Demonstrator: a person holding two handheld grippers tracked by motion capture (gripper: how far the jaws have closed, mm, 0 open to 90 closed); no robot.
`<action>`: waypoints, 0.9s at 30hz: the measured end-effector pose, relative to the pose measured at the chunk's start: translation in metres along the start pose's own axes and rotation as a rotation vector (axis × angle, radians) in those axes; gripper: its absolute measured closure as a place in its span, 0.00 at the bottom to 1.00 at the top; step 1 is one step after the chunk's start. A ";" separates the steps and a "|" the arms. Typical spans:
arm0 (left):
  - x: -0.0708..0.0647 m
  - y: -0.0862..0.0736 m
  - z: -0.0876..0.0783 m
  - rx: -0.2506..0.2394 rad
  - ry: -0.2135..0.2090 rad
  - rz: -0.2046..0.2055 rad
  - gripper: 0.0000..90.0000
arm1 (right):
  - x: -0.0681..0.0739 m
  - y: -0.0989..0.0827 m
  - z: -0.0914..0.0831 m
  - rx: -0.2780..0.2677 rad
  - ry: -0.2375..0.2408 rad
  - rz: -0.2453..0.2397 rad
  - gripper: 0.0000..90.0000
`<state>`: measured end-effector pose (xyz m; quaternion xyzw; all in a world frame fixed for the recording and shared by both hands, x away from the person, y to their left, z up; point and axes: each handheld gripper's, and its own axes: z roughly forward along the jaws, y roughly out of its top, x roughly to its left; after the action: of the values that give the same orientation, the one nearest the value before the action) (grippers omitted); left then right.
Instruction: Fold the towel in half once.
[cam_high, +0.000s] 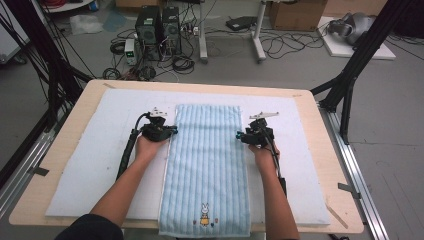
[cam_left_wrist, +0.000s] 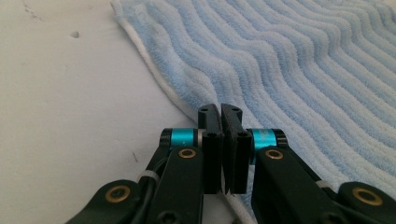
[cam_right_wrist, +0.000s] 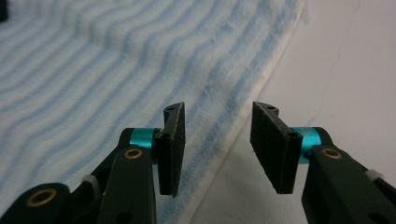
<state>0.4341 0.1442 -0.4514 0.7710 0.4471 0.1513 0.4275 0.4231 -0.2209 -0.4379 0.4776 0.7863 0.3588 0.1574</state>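
A light blue striped towel (cam_high: 207, 165) lies flat and lengthwise on the white mat (cam_high: 100, 170), with a small rabbit picture (cam_high: 204, 215) near its front end. My left gripper (cam_high: 172, 131) sits at the towel's left edge. In the left gripper view its jaws (cam_left_wrist: 226, 112) are pressed together with the towel's white hem (cam_left_wrist: 159, 74) running in between them. My right gripper (cam_high: 240, 135) is at the towel's right edge. In the right gripper view its jaws (cam_right_wrist: 217, 140) stand apart over the towel's hem (cam_right_wrist: 261, 84), and the pads do not press on the cloth (cam_right_wrist: 93, 70).
The mat covers most of the wooden table (cam_high: 65, 145). Bare mat lies to the left and right of the towel. Beyond the table's far edge the floor holds computer towers (cam_high: 157, 25), cables and black frame legs (cam_high: 350, 75).
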 end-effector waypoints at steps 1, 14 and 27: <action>0.000 0.000 0.000 0.002 -0.001 -0.007 0.96 | 0.000 0.000 0.004 0.008 0.002 0.007 0.64; 0.012 0.018 -0.008 -0.089 -0.031 -0.153 0.97 | 0.002 0.017 0.007 -0.069 -0.050 0.023 0.97; -0.004 0.016 -0.048 -0.150 -0.128 -0.087 0.97 | 0.010 0.002 -0.034 -0.150 0.082 -0.007 0.97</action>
<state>0.4114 0.1626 -0.4097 0.7249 0.4392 0.1161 0.5178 0.3991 -0.2263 -0.4119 0.4468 0.7645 0.4356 0.1618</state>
